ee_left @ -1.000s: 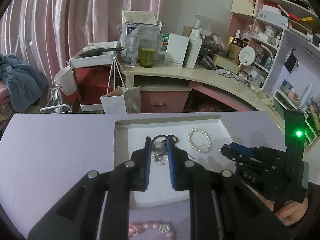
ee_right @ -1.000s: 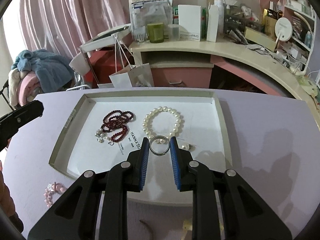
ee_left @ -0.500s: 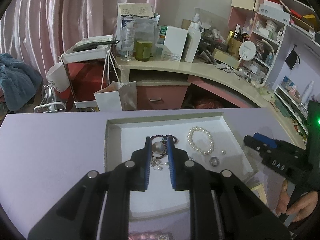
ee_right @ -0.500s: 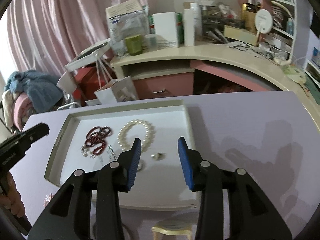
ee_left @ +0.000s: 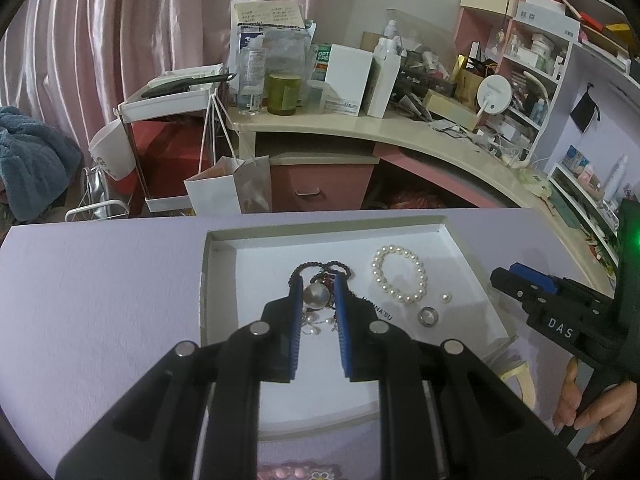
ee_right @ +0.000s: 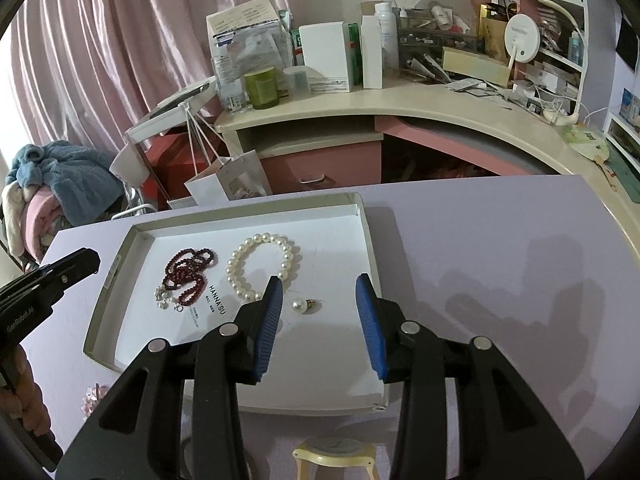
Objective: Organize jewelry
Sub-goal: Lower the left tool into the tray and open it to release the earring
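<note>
Right tool [ee_right: 319,294] has let go of the silver metal ring [ee_left: 428,315] it was clamping a second ago; its blue-padded jaws have just been opening and now stand apart with nothing between them, hovering over the right half of the shallow white cardboard tray [ee_right: 366,236], and it has shifted sideways so the tray sits further left in its view. Ring now lies flat on the tray floor, just beside the white pearl bead bracelet [ee_left: 400,279], near a small loose pearl stud [ee_right: 301,305]. Left tool [ee_left: 316,294] is clamped on a round silver disc-like piece [ee_left: 315,295], pads pressing both sides, held above the dark red bead strand [ee_right: 188,274] at the tray's left part; what exactly the round piece is cannot be told. Small silver and pearl bits lie at the near end of the red strand. Tray rests on the lilac table [ee_right: 500,248]. Pale yellow wristwatch [ee_right: 335,450] lies on the table just in front of the tray's near edge; pink flower-bead bracelet [ee_left: 298,472] lies on the table near the left tool's base. A hand [ee_left: 592,408] grips the right tool's handle.
</note>
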`<act>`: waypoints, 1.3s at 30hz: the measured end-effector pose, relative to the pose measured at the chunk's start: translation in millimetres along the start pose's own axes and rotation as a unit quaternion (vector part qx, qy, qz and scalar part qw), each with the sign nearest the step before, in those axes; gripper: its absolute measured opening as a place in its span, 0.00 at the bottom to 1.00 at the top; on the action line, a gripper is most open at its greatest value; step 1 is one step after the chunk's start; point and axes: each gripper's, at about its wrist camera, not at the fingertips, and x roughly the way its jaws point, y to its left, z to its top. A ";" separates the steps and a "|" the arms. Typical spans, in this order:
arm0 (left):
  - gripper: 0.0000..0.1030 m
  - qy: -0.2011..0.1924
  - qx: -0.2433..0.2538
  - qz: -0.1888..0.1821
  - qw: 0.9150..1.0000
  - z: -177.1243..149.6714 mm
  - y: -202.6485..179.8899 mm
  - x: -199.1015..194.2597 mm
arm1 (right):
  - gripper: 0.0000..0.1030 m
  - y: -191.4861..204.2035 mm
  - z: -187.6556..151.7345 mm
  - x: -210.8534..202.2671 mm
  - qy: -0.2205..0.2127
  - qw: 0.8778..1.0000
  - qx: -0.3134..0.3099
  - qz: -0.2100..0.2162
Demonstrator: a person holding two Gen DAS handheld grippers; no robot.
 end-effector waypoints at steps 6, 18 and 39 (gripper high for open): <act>0.16 0.003 0.000 0.001 1.000 -2.2 2.1 3.5 | 0.39 0.1 -0.4 0.3 0.001 1.000 0.001 0.001; 0.16 0.018 0.000 0.003 1.000 -2.8 1.0 21.1 | 0.39 -0.2 -1.1 0.2 0.000 1.000 0.000 0.000; 0.17 0.038 0.011 0.003 0.999 -1.2 -9.0 48.5 | 0.39 -11.3 -6.8 2.9 0.006 1.000 0.011 -0.009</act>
